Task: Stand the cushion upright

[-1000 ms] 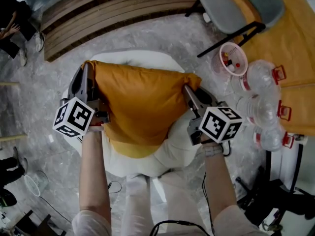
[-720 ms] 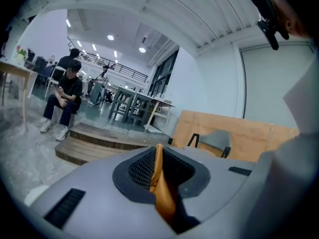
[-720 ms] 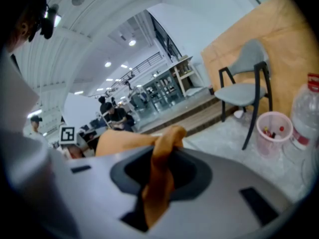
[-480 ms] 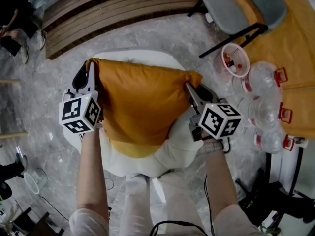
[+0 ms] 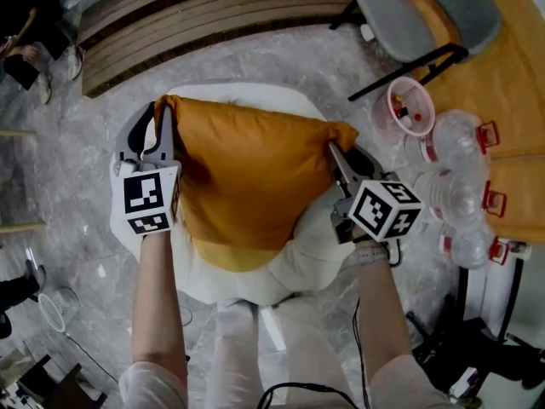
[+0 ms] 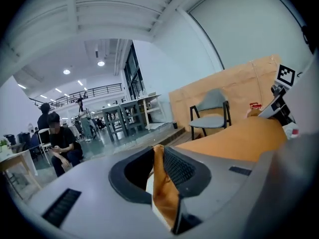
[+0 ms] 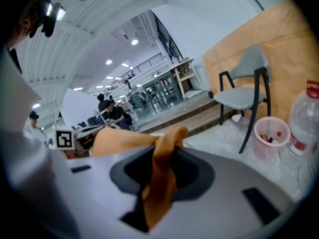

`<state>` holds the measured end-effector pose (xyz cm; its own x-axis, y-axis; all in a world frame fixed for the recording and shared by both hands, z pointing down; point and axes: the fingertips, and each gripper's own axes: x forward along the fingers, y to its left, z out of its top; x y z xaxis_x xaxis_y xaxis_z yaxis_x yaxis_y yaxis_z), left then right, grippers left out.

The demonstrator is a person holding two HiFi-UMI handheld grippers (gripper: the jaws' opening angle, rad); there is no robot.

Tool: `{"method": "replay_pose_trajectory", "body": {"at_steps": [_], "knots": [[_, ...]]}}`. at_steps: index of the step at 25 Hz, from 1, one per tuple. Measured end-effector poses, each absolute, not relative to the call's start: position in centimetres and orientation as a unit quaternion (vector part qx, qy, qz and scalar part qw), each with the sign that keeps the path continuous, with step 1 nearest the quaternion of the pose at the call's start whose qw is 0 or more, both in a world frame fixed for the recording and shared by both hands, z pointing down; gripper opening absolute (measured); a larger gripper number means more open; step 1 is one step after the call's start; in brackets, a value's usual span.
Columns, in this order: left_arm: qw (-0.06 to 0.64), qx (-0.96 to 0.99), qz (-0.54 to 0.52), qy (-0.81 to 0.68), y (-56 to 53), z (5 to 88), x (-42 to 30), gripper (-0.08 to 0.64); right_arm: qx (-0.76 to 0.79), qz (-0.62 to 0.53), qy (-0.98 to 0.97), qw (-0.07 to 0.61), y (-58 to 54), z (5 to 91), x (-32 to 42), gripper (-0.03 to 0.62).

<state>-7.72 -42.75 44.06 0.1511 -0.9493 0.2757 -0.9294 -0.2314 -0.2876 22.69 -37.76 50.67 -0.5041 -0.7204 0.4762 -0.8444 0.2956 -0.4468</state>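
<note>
An orange cushion (image 5: 247,177) stands up on a white round seat (image 5: 247,284) in front of the person's lap, and each upper corner is held by a gripper. My left gripper (image 5: 162,118) pinches the upper left corner. Its jaws are opening slightly, with the orange fabric (image 6: 164,193) still pressed between them. My right gripper (image 5: 333,150) is shut on the upper right corner, where bunched fabric (image 7: 162,168) fills its jaws. The left gripper view has the cushion's top edge (image 6: 234,141) running off to the right gripper's marker cube (image 6: 285,75).
Behind to the right stand a grey chair (image 5: 409,20), a pink bucket (image 5: 406,109) and several clear plastic bottles (image 5: 456,186) at the edge of an orange board (image 5: 511,75). Wooden steps (image 5: 213,15) run along the back. A glass bowl (image 5: 53,312) lies on the floor at the left.
My left gripper has rolled about its own axis, so its marker cube now faces up squarely, and the cushion's left corner sits a little higher. The right gripper has barely moved.
</note>
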Motion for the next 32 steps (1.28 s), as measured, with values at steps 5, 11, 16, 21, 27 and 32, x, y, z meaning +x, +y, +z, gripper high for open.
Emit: {"method": "replay_pose_trajectory", "body": {"at_steps": [5, 11, 16, 21, 27, 32], "knots": [[0.052, -0.759, -0.205, 0.616, -42.4, 42.4, -7.9, 0.077, 0.49, 0.334, -0.799, 0.094, -37.8, 50.6, 22.7, 0.092], [0.071, -0.775, -0.182, 0.6, -39.5, 40.3, -5.5, 0.077, 0.492, 0.332, -0.799, 0.095, -37.9, 50.7, 22.7, 0.092], [0.021, -0.798, -0.147, 0.585, -36.6, 41.7, -2.8, 0.075, 0.499, 0.33, -0.797, 0.085, -38.1, 50.6, 22.8, 0.099], [-0.015, -0.803, -0.153, 0.575, -35.1, 44.4, -1.7, 0.075, 0.506, 0.326, -0.795, 0.075, -38.0, 50.5, 23.2, 0.129], [-0.035, -0.799, -0.149, 0.582, -34.5, 45.4, -1.8, 0.075, 0.522, 0.315, -0.79, 0.067, -38.0, 50.3, 23.8, 0.18], [-0.04, -0.798, -0.152, 0.582, -33.8, 45.8, -1.7, 0.075, 0.541, 0.315, -0.779, 0.044, -37.6, 49.9, 24.7, 0.258]]}}
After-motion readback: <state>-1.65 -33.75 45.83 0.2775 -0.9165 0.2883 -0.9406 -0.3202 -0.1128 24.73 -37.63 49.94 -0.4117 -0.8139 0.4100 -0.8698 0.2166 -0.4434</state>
